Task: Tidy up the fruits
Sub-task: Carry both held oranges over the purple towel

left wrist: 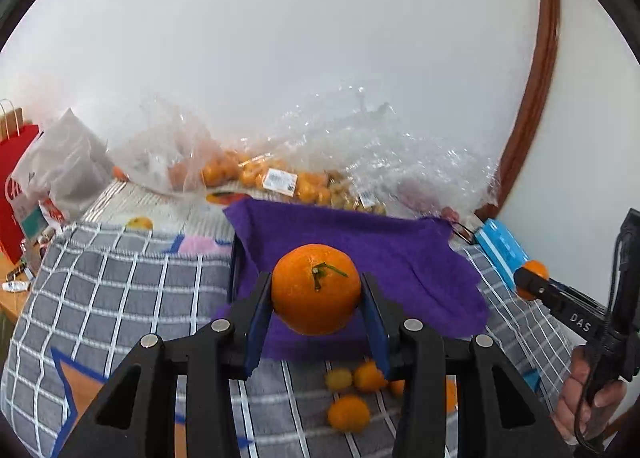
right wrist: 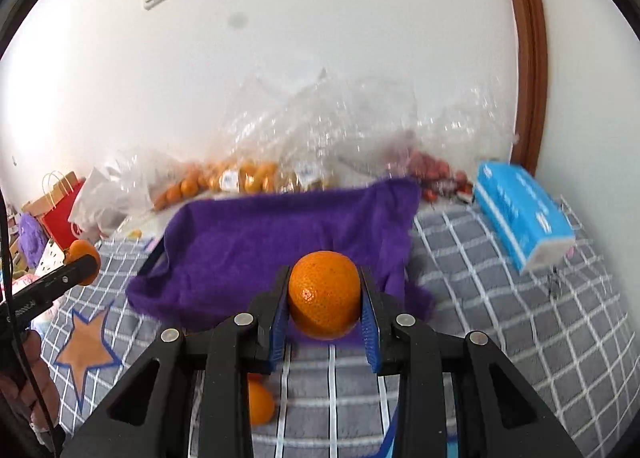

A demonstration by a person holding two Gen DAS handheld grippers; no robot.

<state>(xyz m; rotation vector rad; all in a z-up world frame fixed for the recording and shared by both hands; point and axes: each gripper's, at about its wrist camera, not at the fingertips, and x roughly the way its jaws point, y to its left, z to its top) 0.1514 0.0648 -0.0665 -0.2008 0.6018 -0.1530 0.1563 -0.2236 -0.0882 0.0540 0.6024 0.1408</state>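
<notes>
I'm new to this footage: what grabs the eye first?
A round orange tangerine clamped in the left gripper, and another orange tangerine in the right gripper. Behind both lies a fuzzy purple cloth on the grey checked blanket.

Orange mandarin (left wrist: 316, 289); purple cloth (left wrist: 400, 254); grey blanket (left wrist: 120, 290) with white grid; blue box (right wrist: 520, 214).

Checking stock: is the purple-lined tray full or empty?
Empty: the purple cloth lining it shows no fruit; both oranges are still gripped.
</notes>
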